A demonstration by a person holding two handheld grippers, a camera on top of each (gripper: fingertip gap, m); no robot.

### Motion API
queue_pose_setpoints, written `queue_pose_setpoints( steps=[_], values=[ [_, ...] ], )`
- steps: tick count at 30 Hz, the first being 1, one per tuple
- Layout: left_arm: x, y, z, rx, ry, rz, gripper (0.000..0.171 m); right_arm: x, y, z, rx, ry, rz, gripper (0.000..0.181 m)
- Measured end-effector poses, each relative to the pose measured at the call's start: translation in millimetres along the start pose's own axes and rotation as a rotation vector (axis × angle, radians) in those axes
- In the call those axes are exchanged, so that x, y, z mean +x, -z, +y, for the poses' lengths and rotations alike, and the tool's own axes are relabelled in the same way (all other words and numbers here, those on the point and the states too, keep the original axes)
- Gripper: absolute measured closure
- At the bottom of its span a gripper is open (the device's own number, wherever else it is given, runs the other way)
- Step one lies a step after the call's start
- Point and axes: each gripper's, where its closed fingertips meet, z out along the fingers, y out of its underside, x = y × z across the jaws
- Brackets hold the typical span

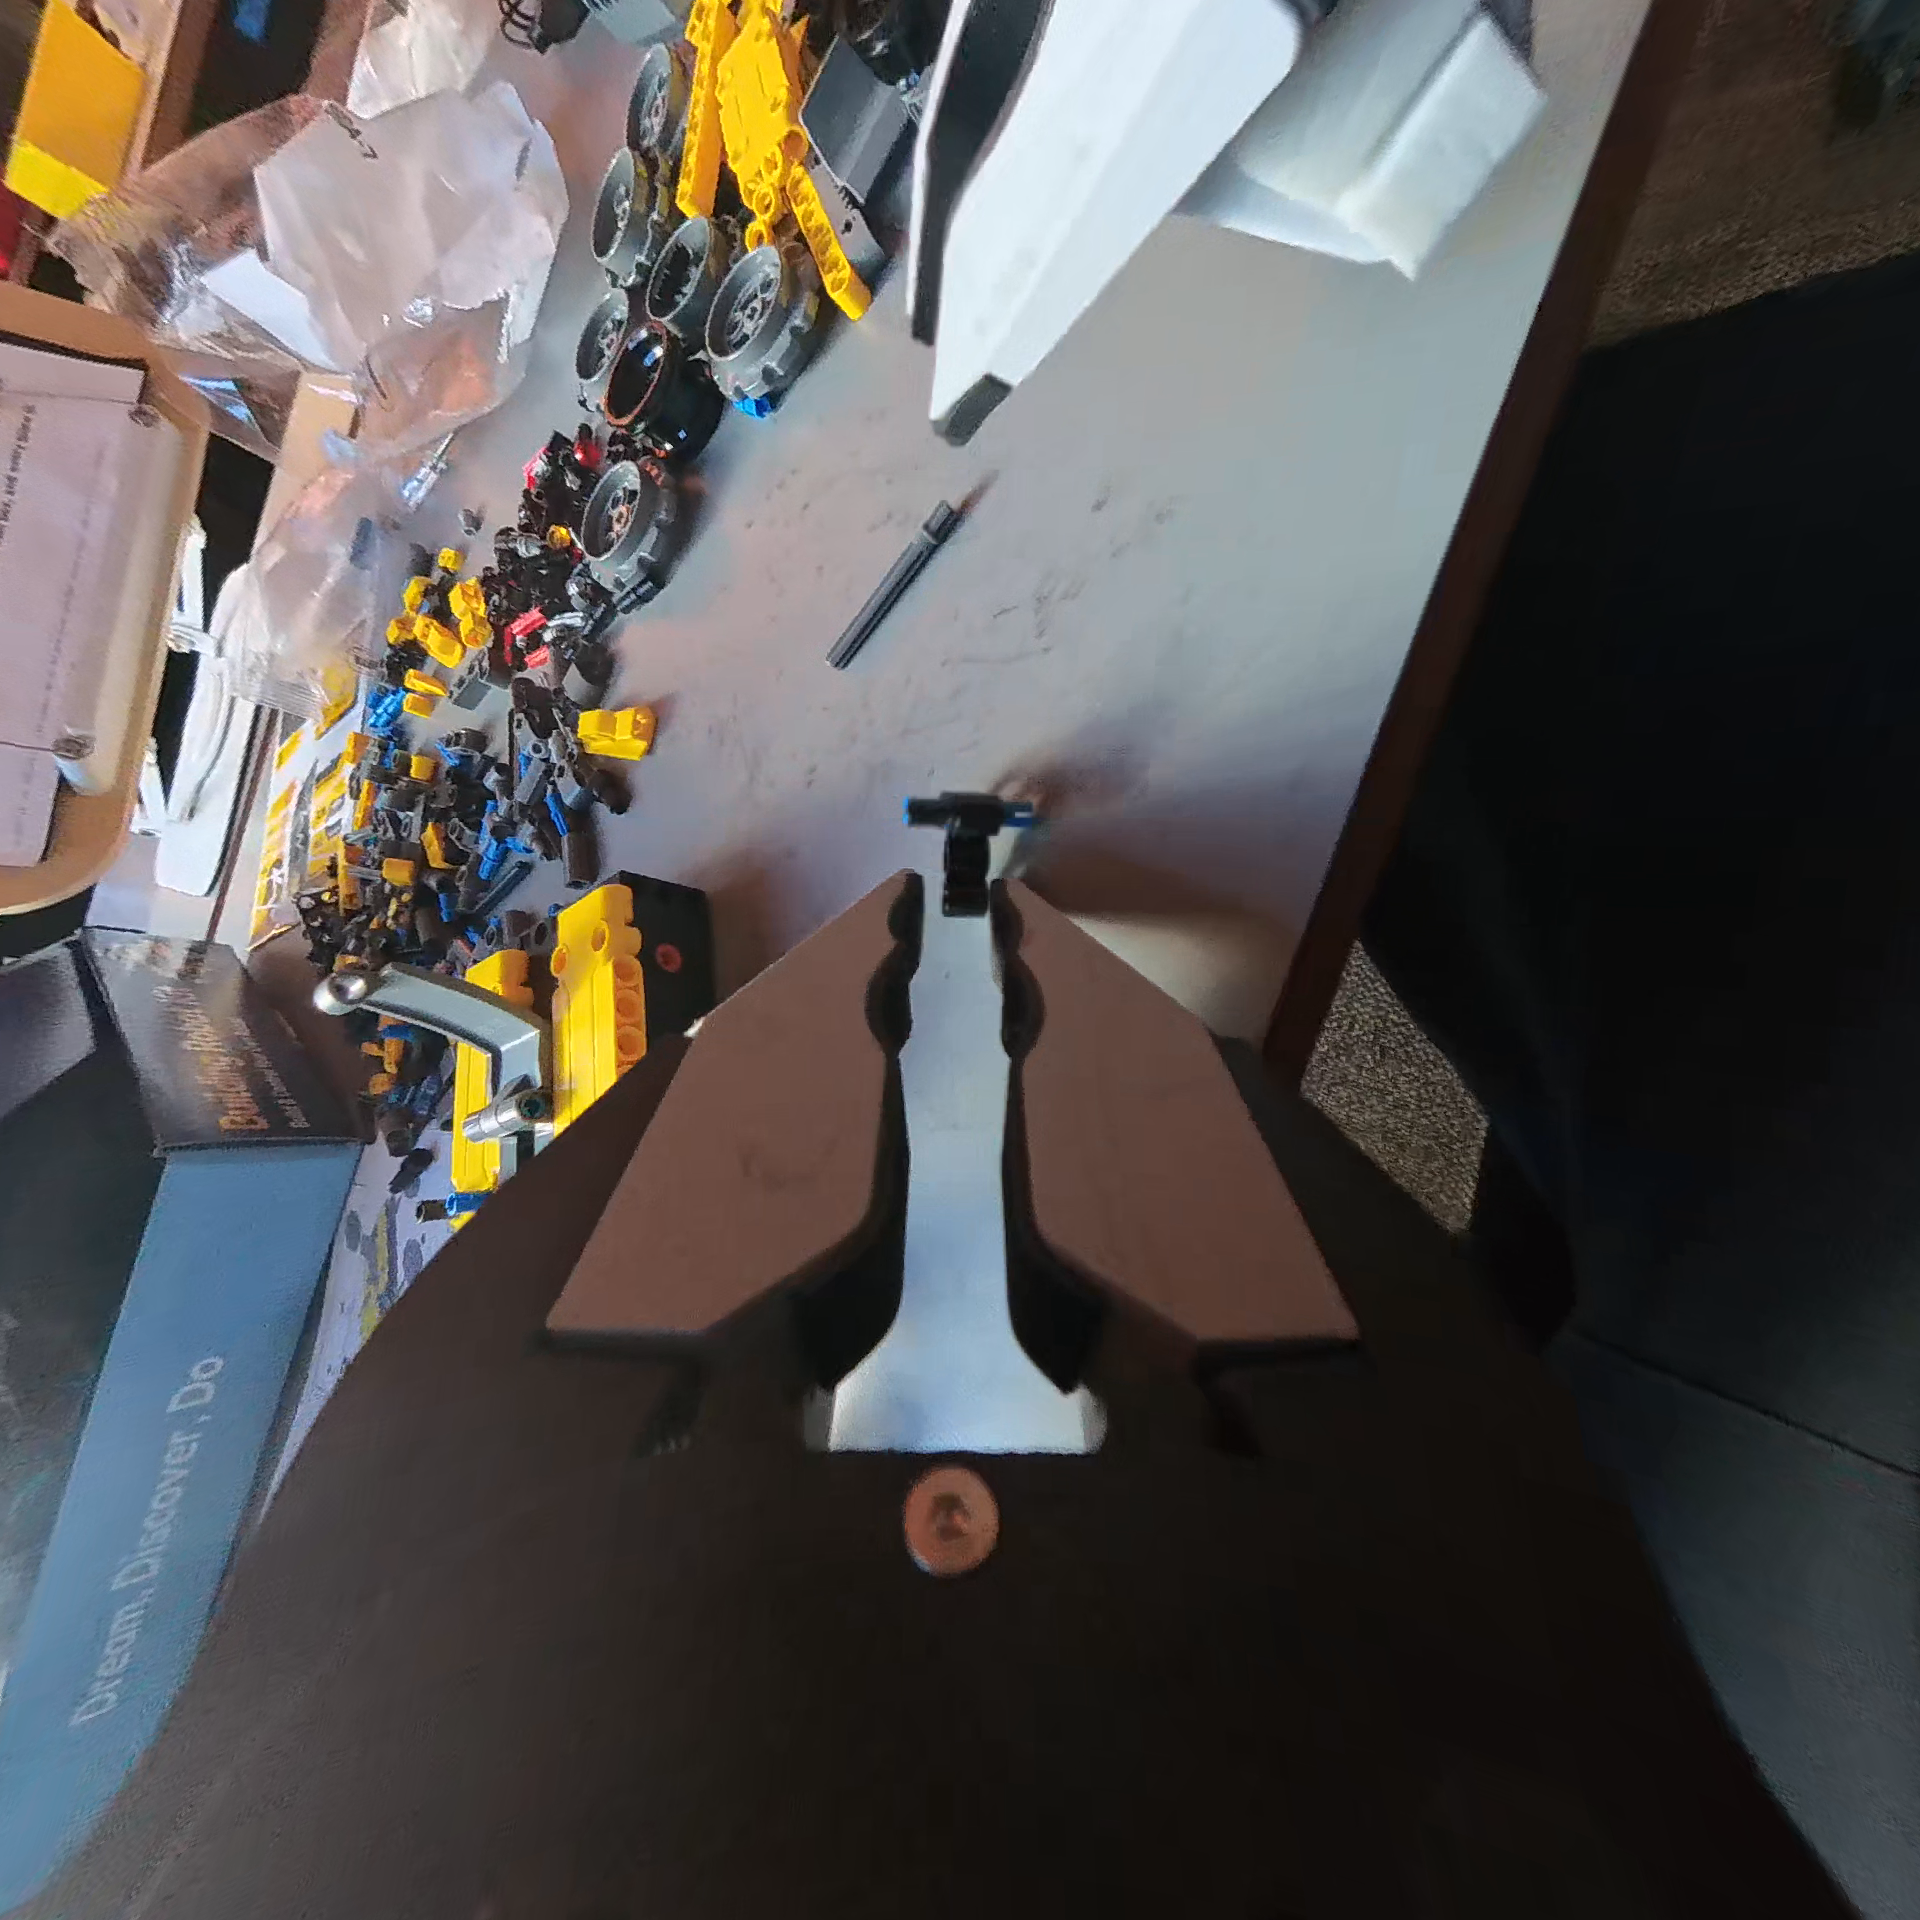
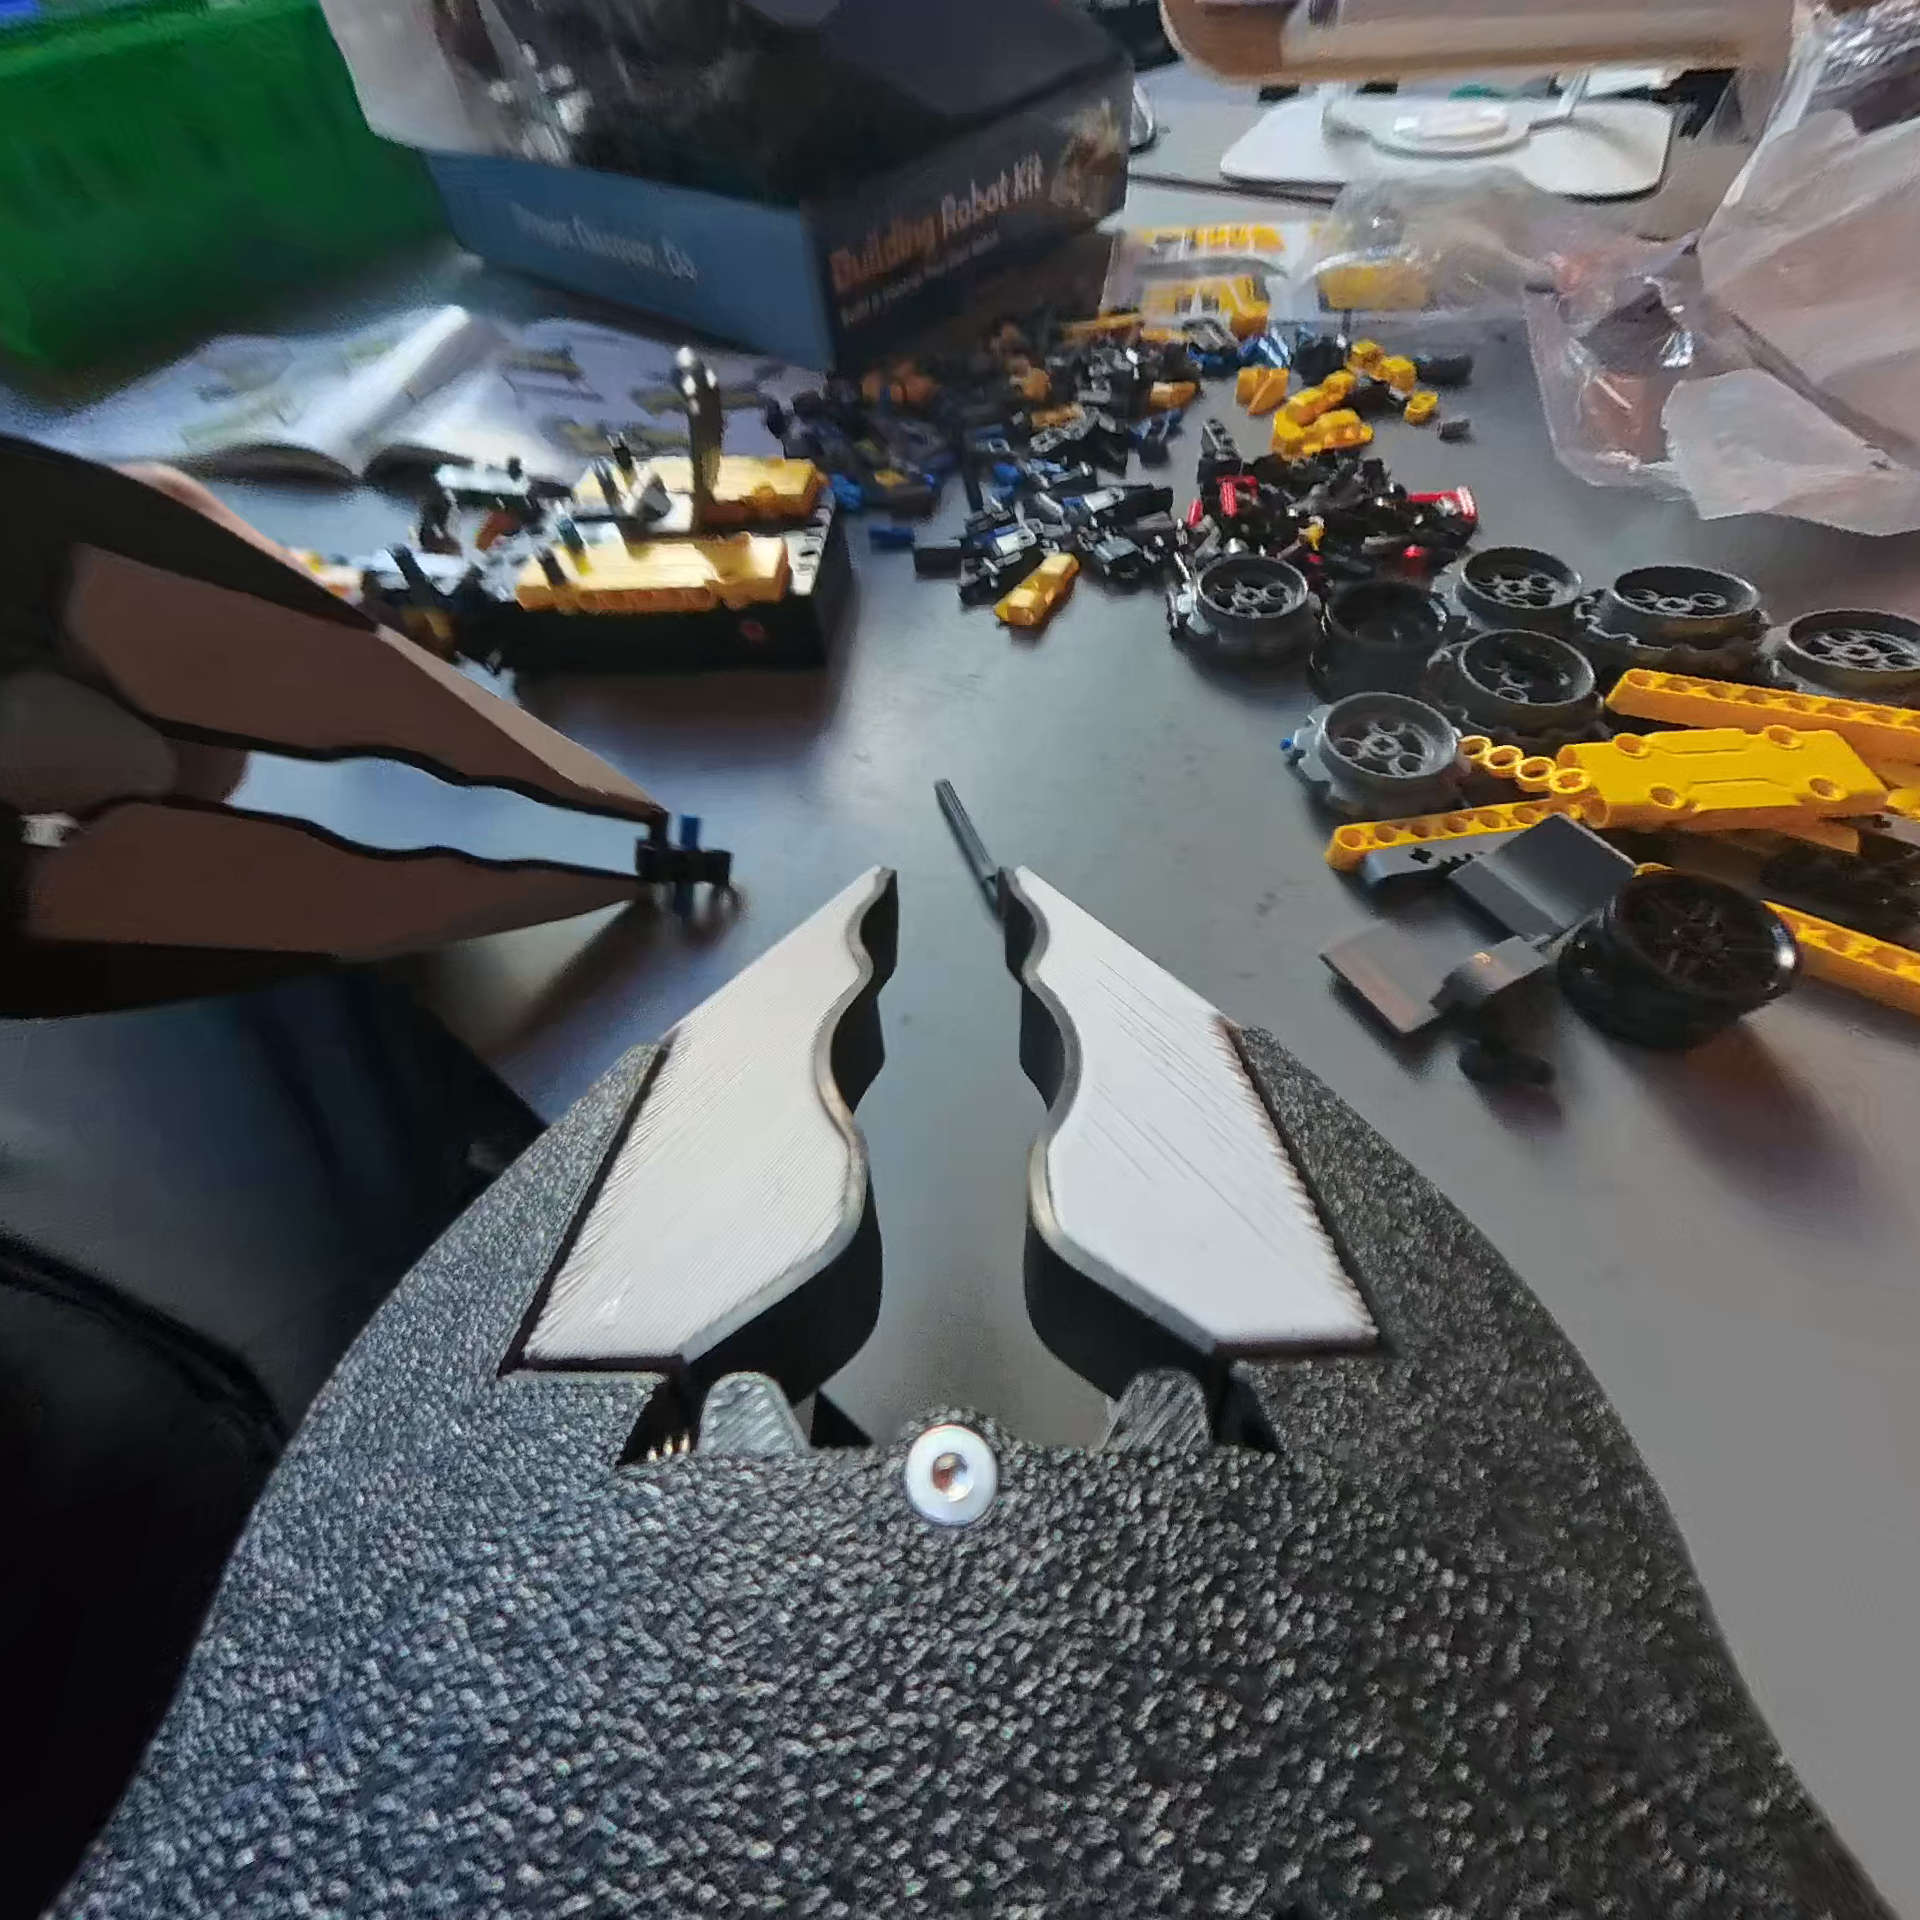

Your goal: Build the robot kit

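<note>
- Left tool [image 1: 954,883]: its brown fingers [image 1: 769,1122] are pinched on the stem of a small black connector piece with blue pins [image 1: 964,831], which sticks out past the tips at 12 o'clock, just over the grey bench [image 1: 1195,582].
- In the right wrist view that same left tool [image 2: 652,847] comes in from 9 o'clock, clamped on the black-and-blue piece [image 2: 681,857] right at the bench surface.
- Right tool [image 2: 948,883]: its grey fingers [image 2: 727,1132] stand apart with nothing between them, hovering over bare bench.
- Just past the right tool's tips, at 12 o'clock, lies a thin black axle rod [image 2: 961,831]; whether the right-hand fingertip touches it I cannot tell.
- At 10 o'clock of the right tool sits a half-built black and yellow block assembly [image 2: 675,571] with a metal lever standing up from it.
- At 1 to 2 o'clock: a heap of small loose bricks [image 2: 1143,488], grey wheels [image 2: 1382,743] and yellow beams [image 2: 1714,779].
- Farthest, at 11 o'clock, a blue and black kit box [image 2: 727,239]; crumpled clear bags [image 2: 1766,343] at 2 o'clock.
</note>
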Motion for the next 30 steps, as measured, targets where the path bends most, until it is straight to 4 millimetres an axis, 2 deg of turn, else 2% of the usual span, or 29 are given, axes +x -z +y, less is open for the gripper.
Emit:
queue_pose_setpoints(
  steps=[1, 4, 8, 13, 16, 21, 26, 30],
  values=[
    [1, 1, 0, 0.003, 0.008, 0.007, 0.161, 3, -2, 3, -0.035, 0.01, -0.006, 0.162],
    [2, 2, 0, 0.01, 0.031, 0.025, 0.162, -6, -8, 16, -0.16, 0.021, -0.093, 0.164],
    [4, 3, 0, 0.007, 0.067, 0.054, 0.16, 5, -11, 11, -0.191, 0.118, -0.025, 0.163],
    [10, 15, 1, 0.017, 0.14, 0.114, 0.147, 2, -18, 20, -0.284, 0.116, -0.106, 0.16],
    [9, 29, 3, 0.031, 0.197, 0.123, 0.145, 0, -22, 19, -0.311, 0.129, -0.121, 0.16],
    [6, 63, 4, 0.174, 0.374, 0.143, 0.146, 3, -35, 20, -0.393, 0.177, -0.132, 0.156],
    [10, 84, 20, 0.257, 0.454, 0.156, 0.151, -8, -40, 20, -0.423, 0.154, -0.224, 0.178],
    [19, 93, 34, 0.279, 0.5, 0.194, 0.156, -9, -43, 18, -0.43, 0.161, -0.208, 0.179]
  ],
)
